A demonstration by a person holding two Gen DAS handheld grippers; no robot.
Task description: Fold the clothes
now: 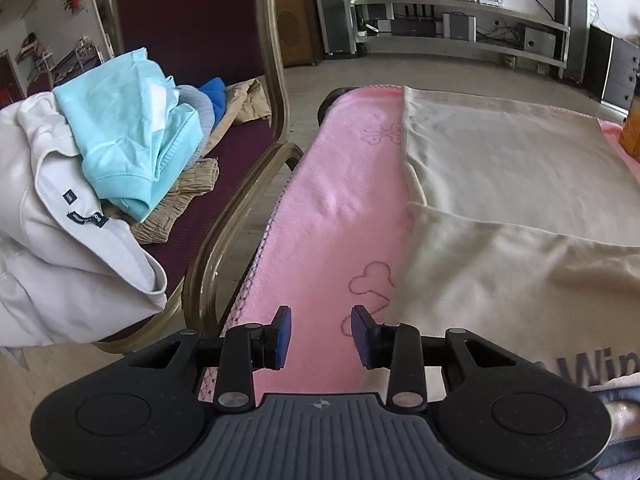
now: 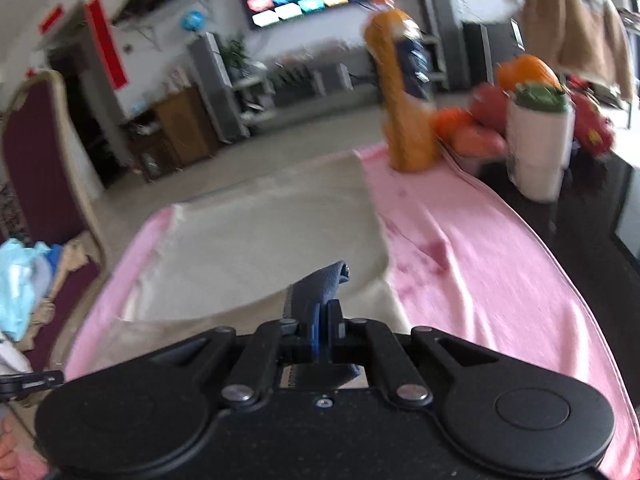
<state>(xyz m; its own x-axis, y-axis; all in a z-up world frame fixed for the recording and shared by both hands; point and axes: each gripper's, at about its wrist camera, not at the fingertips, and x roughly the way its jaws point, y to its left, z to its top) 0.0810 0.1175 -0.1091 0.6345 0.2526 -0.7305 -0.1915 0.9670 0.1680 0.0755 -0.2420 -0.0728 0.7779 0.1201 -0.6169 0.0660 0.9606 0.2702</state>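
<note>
A cream garment (image 1: pixel 500 184) lies spread flat on a pink blanket (image 1: pixel 336 200) that covers the table. Grey lettering shows on its near part at the right edge of the left wrist view. My left gripper (image 1: pixel 321 320) hovers over the blanket just left of the garment's near edge, open, with nothing between its blue pads. In the right wrist view the cream garment (image 2: pixel 260 240) has its near part lifted. My right gripper (image 2: pixel 327 308) is shut on a blue-grey trimmed edge (image 2: pixel 320 280) of it, which sticks up past the fingertips.
A maroon chair (image 1: pixel 248 184) stands left of the table and carries a pile: a light blue garment (image 1: pixel 128 128), a white one (image 1: pixel 60 240) and tan ones. An orange bottle (image 2: pixel 404 120), fruit (image 2: pixel 472 128) and a white cup (image 2: pixel 538 144) stand at the table's far right.
</note>
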